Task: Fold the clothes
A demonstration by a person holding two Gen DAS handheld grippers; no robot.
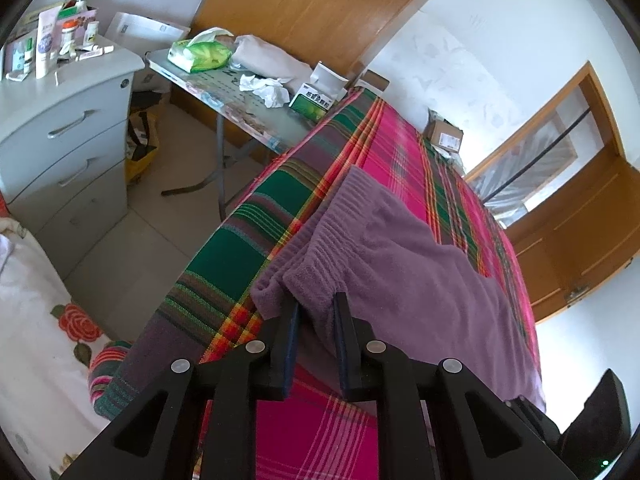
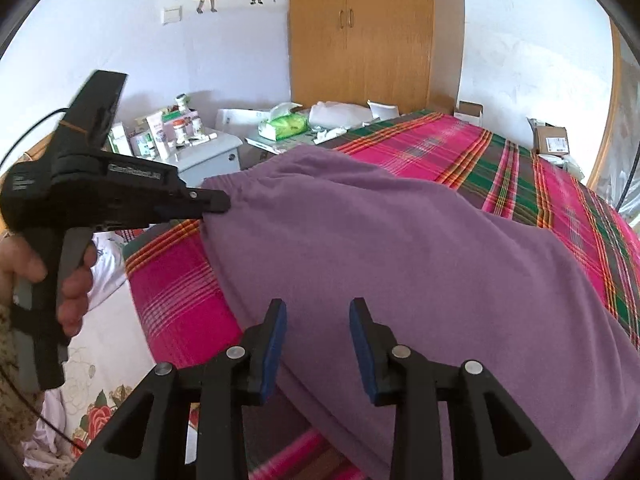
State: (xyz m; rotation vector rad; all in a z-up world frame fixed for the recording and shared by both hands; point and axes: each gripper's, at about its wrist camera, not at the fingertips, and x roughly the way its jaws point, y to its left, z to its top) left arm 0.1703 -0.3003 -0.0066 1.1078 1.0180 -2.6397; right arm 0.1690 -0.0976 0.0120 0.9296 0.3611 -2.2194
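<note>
While the purple garment [image 1: 420,280] lies spread over the bed's pink-and-green plaid blanket [image 1: 256,248], the left claw [image 1: 316,306] has its fingers pinched on the ribbed hem at the garment's near edge, at 6 o'clock in the left wrist view. Seen from the right wrist, that same left claw [image 2: 222,204] grips the cloth's corner at 9 o'clock, lifting it slightly. Hovering over the garment's near side at 6 o'clock, the right claw [image 2: 318,320] has its fingers spread apart, holding nothing.
</note>
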